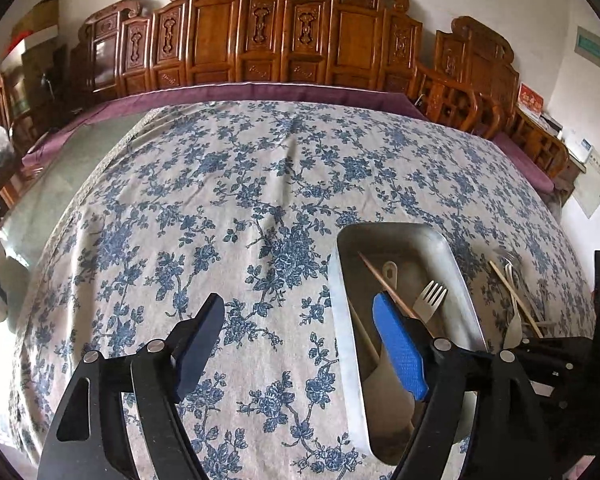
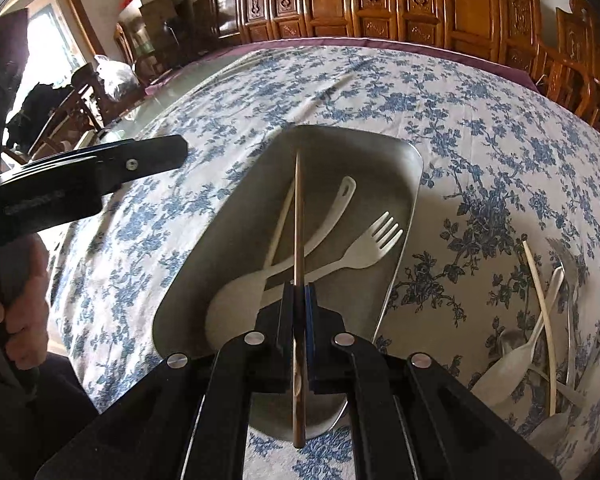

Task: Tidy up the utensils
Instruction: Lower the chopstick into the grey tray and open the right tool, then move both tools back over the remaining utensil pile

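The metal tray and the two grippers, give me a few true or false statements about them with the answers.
1. The right gripper is shut on a brown chopstick. True.
2. The left gripper is clamped on a fork. False: its jaws are open, nothing between them.
3. A white fork lies inside the metal tray. True.
4. The tray is empty. False: it holds the fork, a white spoon and a pale chopstick.
5. More utensils lie on the floral tablecloth beside the tray. True.

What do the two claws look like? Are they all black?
Mostly black. The left claw has curved black arms with silver round screws, one dark pad and one bumpy bright blue pad. The right claw looks the same, with silver screws and a blue pad edge.
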Demonstrator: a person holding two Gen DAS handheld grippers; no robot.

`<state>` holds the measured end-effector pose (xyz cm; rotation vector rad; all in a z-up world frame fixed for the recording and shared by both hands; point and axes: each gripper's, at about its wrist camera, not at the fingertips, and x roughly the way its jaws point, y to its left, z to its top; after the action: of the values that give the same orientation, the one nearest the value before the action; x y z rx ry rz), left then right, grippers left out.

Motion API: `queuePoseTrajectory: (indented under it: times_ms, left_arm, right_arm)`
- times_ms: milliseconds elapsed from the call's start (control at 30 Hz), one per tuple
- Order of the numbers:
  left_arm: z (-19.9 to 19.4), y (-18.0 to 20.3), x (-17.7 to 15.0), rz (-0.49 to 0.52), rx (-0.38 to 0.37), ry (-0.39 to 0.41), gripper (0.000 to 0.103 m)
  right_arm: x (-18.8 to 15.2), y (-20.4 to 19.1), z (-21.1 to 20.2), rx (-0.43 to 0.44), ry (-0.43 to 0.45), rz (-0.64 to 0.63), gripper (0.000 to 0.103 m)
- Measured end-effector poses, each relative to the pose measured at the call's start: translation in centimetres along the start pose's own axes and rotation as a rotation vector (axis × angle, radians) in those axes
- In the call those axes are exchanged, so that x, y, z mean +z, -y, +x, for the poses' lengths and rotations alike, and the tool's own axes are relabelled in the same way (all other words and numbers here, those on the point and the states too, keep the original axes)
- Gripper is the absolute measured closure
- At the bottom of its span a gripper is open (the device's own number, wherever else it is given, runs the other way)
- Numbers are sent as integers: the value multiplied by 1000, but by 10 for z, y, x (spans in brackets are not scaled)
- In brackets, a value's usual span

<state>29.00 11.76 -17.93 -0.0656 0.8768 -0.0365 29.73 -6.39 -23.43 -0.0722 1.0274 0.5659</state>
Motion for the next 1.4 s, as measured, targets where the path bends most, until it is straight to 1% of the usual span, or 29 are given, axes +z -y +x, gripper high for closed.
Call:
queuePoseTrajectory:
  times_ms: [67, 133, 267, 333, 433, 500, 567, 633, 667, 700, 800, 867, 967, 1033, 1133, 1400]
  left_arm:
    - [1, 0, 0, -5, -7, -3, 29]
    - [1, 0, -1, -4, -8, -4, 29]
    - [0, 3, 0, -5, -14, 0, 29]
    - [0, 4, 0, -3, -18, 0, 29]
    - [-2, 10, 0, 9, -26, 6, 29]
    - [-4, 16, 0, 16, -35, 12, 29]
    - [-6, 25, 0, 31, -52, 17, 29]
    - [-5, 35, -2, 46, -71, 11, 26]
    - [-5, 39, -2, 53, -78, 9, 21]
    - [-5, 48, -4, 69, -87, 11, 21]
    - [-8, 68, -8, 106, -116, 13, 21]
    - [-9, 83, -11, 127, -140, 13, 21]
    - [-13, 102, -16, 155, -162, 17, 21]
    - [-13, 112, -19, 167, -178, 12, 21]
    - [-10, 127, -25, 182, -197, -2, 21]
    - [-2, 167, -34, 234, -255, -40, 21]
  right_arm:
    - [0, 4, 5, 9, -8, 13, 97]
    - [1, 6, 7, 19, 6, 19, 96]
    - [3, 11, 4, 76, 22, 26, 95]
    - [4, 12, -3, 88, 38, 17, 95]
    - [5, 18, -20, 74, 70, 10, 95]
    - [3, 25, -38, 55, 98, -1, 95]
    - [-2, 35, -58, 18, 123, -17, 96]
    - [-9, 49, -74, -9, 138, -12, 96]
    - [-12, 57, -82, -25, 142, -7, 96]
    - [-18, 67, -91, -52, 145, -2, 95]
    - [-37, 97, -111, -119, 144, 23, 91]
    - [-51, 118, -121, -173, 138, 45, 90]
    - [-70, 142, -128, -228, 123, 79, 88]
    - [-80, 153, -128, -254, 113, 93, 83]
    - [-91, 165, -124, -259, 101, 123, 80]
    - [-103, 172, -121, -257, 104, 142, 78]
